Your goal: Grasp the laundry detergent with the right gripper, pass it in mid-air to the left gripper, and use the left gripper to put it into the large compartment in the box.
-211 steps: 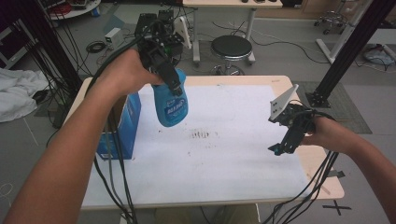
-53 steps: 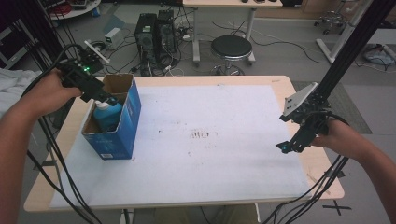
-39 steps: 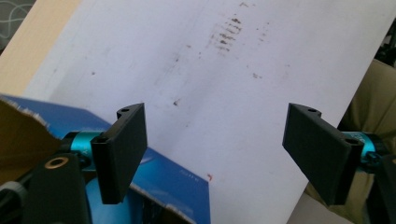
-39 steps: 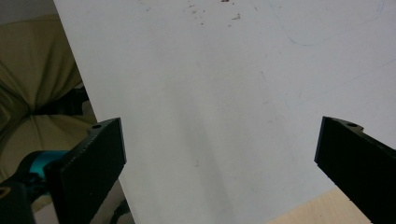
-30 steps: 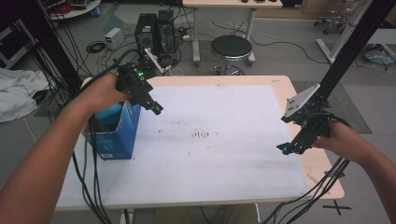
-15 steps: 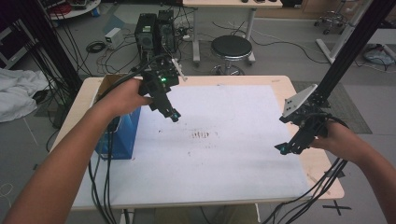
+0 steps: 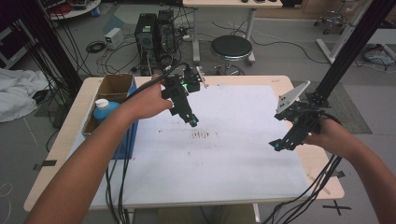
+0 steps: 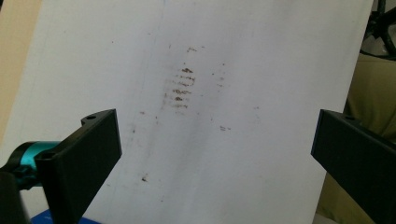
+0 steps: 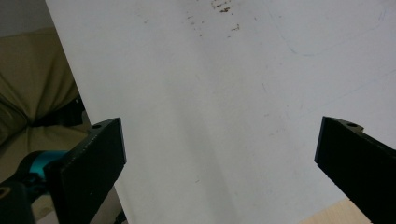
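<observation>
A workshop floor strewn with cables surrounds a pale wooden table point(image 7: 60, 140) covered by a large white sheet point(image 7: 219, 158). Beyond the table's far edge stand a round black stool point(image 7: 231, 46) at twelve o'clock and a dark computer tower point(image 7: 154, 35) at eleven o'clock.

The left gripper point(image 7: 192, 122) hangs over the sheet just left of centre, tilted down, jaws wide apart with nothing between them; they have just been opening. In the left gripper view, the two black fingers point(image 8: 84, 158) frame bare sheet and a patch of brown smudges point(image 8: 182, 86) at twelve o'clock from the fingertips.

The right gripper point(image 7: 275, 145) hovers over the sheet at about three o'clock from the table's centre. Its jaws also stand wide apart and empty. In the right gripper view, the fingers point(image 9: 88, 163) frame plain white sheet, with a few brown specks at the top edge.

The blue bottle point(image 7: 105, 111) with a white cap stands inside an open cardboard box point(image 7: 114, 88) with a blue side, at the table's left edge. It is at about nine o'clock from the left gripper and well apart from it, with the person's left forearm crossing in front of the box. Much of the bottle is hidden by the box wall and the arm.

Cables trail from both grippers off the near edge. Whether either gripper touches the sheet cannot be made out.
</observation>
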`<state>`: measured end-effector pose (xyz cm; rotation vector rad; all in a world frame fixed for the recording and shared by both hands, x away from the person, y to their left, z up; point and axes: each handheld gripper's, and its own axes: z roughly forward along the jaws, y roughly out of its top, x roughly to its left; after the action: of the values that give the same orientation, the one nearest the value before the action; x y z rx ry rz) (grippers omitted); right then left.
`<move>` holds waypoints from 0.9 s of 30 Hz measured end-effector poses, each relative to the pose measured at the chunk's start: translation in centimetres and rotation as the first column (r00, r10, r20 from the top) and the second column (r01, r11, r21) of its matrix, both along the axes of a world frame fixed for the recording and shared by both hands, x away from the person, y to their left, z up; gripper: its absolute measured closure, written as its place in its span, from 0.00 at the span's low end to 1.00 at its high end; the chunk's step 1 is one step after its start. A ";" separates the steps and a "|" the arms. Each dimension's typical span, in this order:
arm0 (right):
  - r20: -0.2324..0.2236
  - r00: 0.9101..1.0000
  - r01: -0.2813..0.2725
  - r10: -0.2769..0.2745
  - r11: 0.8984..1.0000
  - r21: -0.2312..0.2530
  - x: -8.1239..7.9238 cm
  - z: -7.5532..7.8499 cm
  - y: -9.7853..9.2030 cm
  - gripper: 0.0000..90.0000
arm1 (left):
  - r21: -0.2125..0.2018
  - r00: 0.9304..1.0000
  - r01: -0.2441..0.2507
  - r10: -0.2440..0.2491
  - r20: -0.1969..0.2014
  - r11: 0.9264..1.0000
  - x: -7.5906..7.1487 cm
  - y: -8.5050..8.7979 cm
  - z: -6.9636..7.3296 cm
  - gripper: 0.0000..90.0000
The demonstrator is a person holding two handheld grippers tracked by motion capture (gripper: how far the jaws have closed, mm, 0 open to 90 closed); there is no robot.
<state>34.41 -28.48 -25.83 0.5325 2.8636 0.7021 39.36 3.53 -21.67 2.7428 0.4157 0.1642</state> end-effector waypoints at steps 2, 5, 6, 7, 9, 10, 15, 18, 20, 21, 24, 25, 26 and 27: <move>0.001 1.000 0.001 -0.001 1.000 0.000 0.2 0.0 0.2 0.01 | 0.006 0.999 0.039 -0.039 -0.024 0.999 0.0 -0.8 -0.3 0.02; 0.003 1.000 -0.004 0.004 1.000 0.003 0.4 0.1 0.4 0.01 | 0.019 0.998 0.061 -0.060 -0.029 0.998 0.0 -1.6 -0.8 0.02; 0.005 1.000 -0.006 0.006 1.000 0.003 0.4 0.1 0.5 0.01 | 0.019 0.997 0.066 -0.065 -0.032 0.998 0.0 -1.8 -0.9 0.02; 0.003 1.000 -0.004 0.004 1.000 0.000 0.5 0.1 0.6 0.01 | 0.019 0.997 0.066 -0.065 -0.032 0.998 0.0 -1.8 -0.9 0.02; 0.006 1.000 -0.010 0.010 1.000 0.000 0.6 0.2 0.7 0.01 | 0.021 0.996 0.087 -0.087 -0.031 0.996 -0.1 -2.5 -1.2 0.02; 0.005 1.000 -0.008 0.008 1.000 0.000 0.7 0.2 0.7 0.01 | 0.022 0.995 0.095 -0.095 -0.030 0.995 0.0 -2.7 -1.2 0.02; 0.008 1.000 -0.010 0.010 1.000 -0.002 0.9 0.2 0.9 0.01 | 0.015 0.992 0.125 -0.125 -0.026 0.992 -0.3 -3.4 -1.5 0.02; 0.005 1.000 -0.012 0.012 1.000 -0.006 0.9 0.2 1.1 0.01 | 0.002 0.991 0.133 -0.133 -0.026 0.991 -0.3 -3.7 -1.6 0.02; 0.005 1.000 -0.012 0.012 1.000 -0.007 1.0 0.2 1.2 0.01 | 0.003 0.990 0.139 -0.139 -0.024 0.990 -0.3 -3.7 -1.6 0.02; 0.006 1.000 -0.013 0.013 1.000 -0.007 1.0 0.2 1.2 0.01 | 0.006 0.990 0.141 -0.140 -0.025 0.990 -0.3 -3.7 -1.7 0.02; 0.006 1.000 -0.015 0.015 1.000 -0.009 1.0 0.3 1.3 0.01 | 0.012 0.990 0.141 -0.141 -0.021 0.990 -0.3 -3.7 -1.7 0.02; 0.006 1.000 -0.012 0.012 1.000 -0.008 1.0 0.3 1.3 0.01 | 0.011 0.990 0.141 -0.141 -0.020 0.990 -0.4 -3.7 -1.7 0.02; 0.008 1.000 -0.015 0.015 1.000 -0.007 1.0 0.3 1.3 0.01 | 0.010 0.990 0.142 -0.141 -0.017 0.990 -0.4 -3.6 -1.7 0.02; 0.009 1.000 -0.015 0.015 1.000 -0.007 1.0 0.3 1.3 0.01 | 0.011 0.990 0.143 -0.143 -0.017 0.990 -0.4 -3.6 -1.7 0.02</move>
<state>35.38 -27.18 -25.49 0.5063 2.8636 0.6948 38.95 -0.08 -23.38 2.7751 0.2222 0.1074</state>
